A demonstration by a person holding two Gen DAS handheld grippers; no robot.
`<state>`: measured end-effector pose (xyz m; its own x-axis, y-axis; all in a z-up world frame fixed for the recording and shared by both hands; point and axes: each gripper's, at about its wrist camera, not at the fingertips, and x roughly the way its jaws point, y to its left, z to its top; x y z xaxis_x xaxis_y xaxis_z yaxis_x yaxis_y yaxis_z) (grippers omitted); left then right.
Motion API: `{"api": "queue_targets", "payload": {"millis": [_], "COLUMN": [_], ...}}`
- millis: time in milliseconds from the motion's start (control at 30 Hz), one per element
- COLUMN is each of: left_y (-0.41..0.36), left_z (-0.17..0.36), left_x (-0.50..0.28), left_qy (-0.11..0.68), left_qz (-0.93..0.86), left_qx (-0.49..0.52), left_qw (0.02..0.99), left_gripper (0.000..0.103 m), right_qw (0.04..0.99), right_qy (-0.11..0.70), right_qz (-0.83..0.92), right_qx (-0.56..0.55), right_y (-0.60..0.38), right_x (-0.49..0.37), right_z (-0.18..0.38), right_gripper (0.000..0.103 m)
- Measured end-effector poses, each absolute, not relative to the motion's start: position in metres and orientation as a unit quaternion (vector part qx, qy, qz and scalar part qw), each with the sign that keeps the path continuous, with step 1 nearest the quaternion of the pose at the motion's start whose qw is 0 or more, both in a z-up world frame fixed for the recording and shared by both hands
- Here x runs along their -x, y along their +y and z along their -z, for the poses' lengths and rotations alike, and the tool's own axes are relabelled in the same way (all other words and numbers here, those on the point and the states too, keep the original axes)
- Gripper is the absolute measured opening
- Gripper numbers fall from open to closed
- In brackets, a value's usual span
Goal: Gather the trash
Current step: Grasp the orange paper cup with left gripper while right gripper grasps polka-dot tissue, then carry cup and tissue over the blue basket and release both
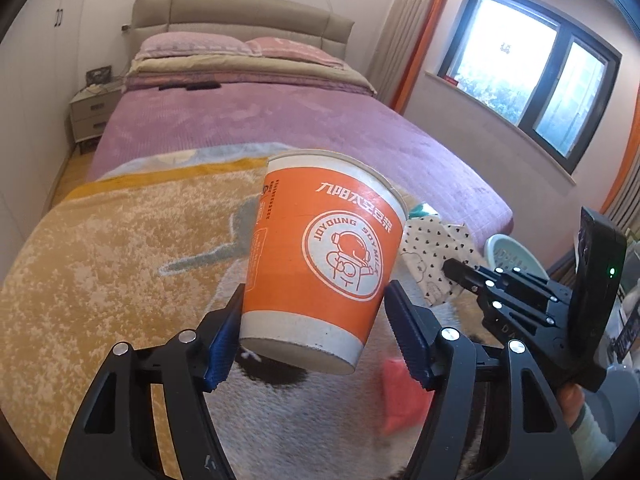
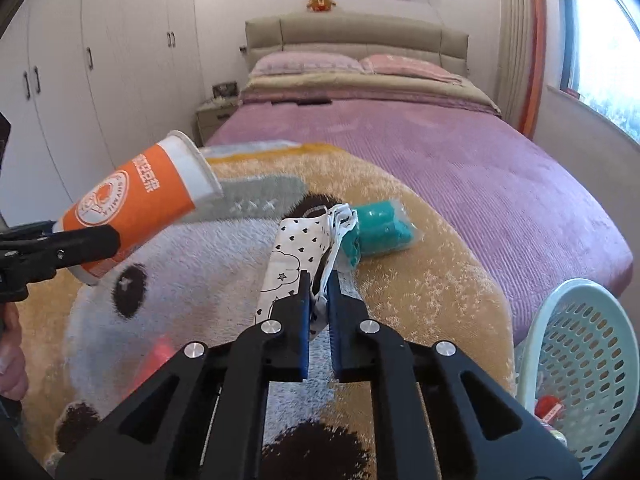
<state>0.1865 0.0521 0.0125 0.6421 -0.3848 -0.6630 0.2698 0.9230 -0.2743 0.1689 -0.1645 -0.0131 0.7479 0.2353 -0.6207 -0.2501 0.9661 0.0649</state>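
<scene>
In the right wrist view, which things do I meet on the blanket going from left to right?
Orange paper cup held in the left hand-held gripper → white heart-print bag pinched by the right hand-held gripper → teal packet → pale green basket beside the bed.

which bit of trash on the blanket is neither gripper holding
The teal packet, lying loose on the blanket. The orange cup is clamped in the left gripper, and the heart-print bag is pinched in the right gripper.
</scene>
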Motion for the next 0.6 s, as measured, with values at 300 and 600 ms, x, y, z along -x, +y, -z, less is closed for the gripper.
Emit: {"api": "queue_targets", "payload": {"millis": [300,600], "left_y": [0.009,-0.063], "left_z": [-0.044,-0.066], "left_x": [-0.165,-0.153], "left_qy": [0.354,0.334], "left_qz": [0.213,0.276], "left_qx": [0.066,0.059], "left_qw": [0.908,0.899], "left_gripper": [0.066,0.066], "right_qw": [0.956,0.968], "right_qy": [0.273,0.244], "right_qz": [-0.107,-0.041], "right_qx": [-0.024,-0.032], "right_y": [-0.214,-0.284], "right_x": [-0.119,-0.086], "right_z": [-0.029,-0.054], "right_gripper": [0.006,0.006]}}
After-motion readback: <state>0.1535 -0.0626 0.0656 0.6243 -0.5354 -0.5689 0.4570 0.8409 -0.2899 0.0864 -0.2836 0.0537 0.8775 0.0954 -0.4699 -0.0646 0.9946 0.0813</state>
